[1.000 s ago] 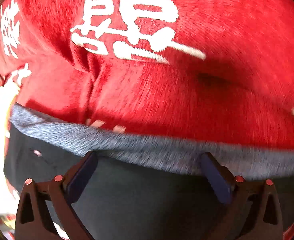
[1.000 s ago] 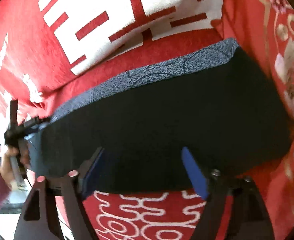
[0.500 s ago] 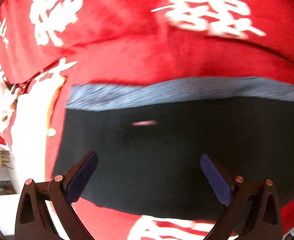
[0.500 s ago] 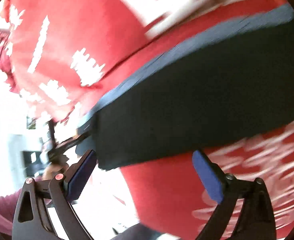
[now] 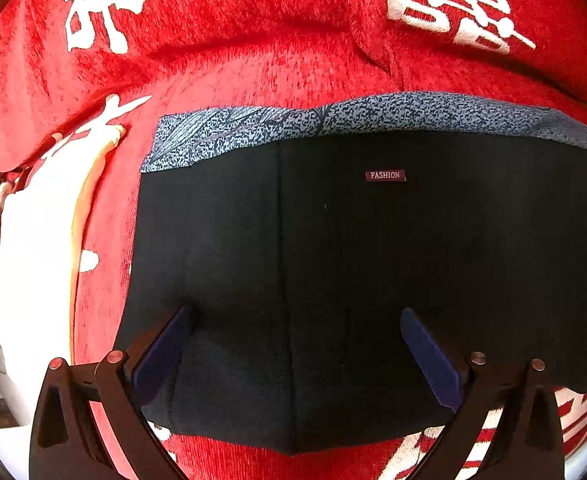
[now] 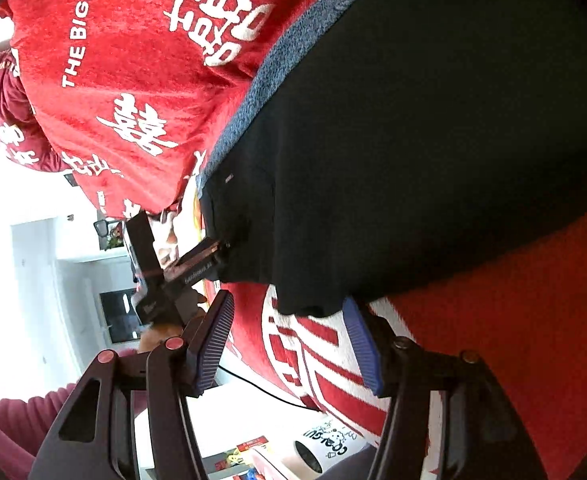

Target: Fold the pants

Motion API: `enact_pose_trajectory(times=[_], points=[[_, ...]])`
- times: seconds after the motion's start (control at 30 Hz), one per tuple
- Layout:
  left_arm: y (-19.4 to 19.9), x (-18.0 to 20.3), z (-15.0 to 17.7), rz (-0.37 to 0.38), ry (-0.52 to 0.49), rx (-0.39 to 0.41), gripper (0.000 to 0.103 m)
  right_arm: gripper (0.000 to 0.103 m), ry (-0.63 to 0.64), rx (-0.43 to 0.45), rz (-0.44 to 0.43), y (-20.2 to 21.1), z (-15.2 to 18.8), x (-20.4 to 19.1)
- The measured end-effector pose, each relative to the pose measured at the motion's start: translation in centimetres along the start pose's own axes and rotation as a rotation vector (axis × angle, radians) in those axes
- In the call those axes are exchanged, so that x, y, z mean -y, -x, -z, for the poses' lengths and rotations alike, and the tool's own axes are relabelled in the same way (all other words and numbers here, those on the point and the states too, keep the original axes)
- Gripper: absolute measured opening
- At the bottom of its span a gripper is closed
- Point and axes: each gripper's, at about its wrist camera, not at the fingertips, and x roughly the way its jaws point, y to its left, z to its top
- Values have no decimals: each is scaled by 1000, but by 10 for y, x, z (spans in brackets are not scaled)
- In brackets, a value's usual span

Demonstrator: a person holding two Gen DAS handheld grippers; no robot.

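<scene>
One pair of black pants (image 5: 373, 260) lies already folded into a compact block on the red blanket (image 5: 273, 60) with white characters, its blue-grey patterned waistband (image 5: 353, 118) along the far edge and a small "FASHION" label (image 5: 385, 175) just below it. In the left wrist view the block's long axis runs across the picture, parallel to the waistband, with the near folded edge close to the camera. The layers sit flat and square — likely so the next fold can bring one short end over the other without the stack sliding.

The left gripper (image 5: 293, 320) hangs steeply over the near half of the pants, its jaws spread wide and nothing pinched between them; the blue pads (image 5: 165, 352) stand over the cloth, and whether they touch it I cannot tell. That stance reads as a hand coming in to take the short end.

The right gripper (image 6: 289, 312) looks along the pants from the side, jaws apart and just narrowing, the lower corner of the fabric (image 6: 305, 304) near their tips but not squeezed. Beyond it the other gripper shows at the pants' far end, with a dark red sleeve (image 6: 13, 420) at the lower left — the two tools seem placed at opposite ends.
</scene>
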Motion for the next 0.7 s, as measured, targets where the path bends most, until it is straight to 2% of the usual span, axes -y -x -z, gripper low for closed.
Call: enact_pose_trajectory(times=[0.13, 0.17, 0.2, 0.23, 0.3, 0.4, 0.43, 0.5, 0.57, 0.6, 0.67, 0.7], points=[[3, -1, 0, 10, -6, 17, 103, 60, -38, -6, 5, -3, -10, 7], [4, -1, -1, 14, -9, 11, 103, 45, -52, -1, 5, -5, -12, 8], [5, -2, -2, 17, -12, 6, 103, 16, -69, 4, 26, -4, -15, 9], [5, -3, -1, 21, -17, 1, 103, 13, -70, 9, 42, -1, -17, 7], [4, -8, 0, 30, -20, 4, 103, 12, -32, 37, 29, 8, -12, -2], [2, -6, 4, 17, -30, 21, 103, 8, 48, 32, 130, 11, 1, -8], [3, -5, 4, 8, -29, 21, 103, 7, 29, 21, 151, 8, 4, 0], [4, -4, 4, -1, -18, 4, 103, 0, -42, -5, 188, 3, 12, 24], [7, -1, 2, -21, -13, -32, 103, 0, -75, -4, 175, 11, 20, 32], [8, 0, 2, -30, -12, -44, 103, 5, -57, -12, 189, 16, 23, 30], [18, 8, 2, -21, 3, -59, 103, 5, 0, -22, 201, 31, 28, 19], [24, 14, 3, -6, 7, -56, 103, 12, 23, -19, 228, 38, 29, 14]])
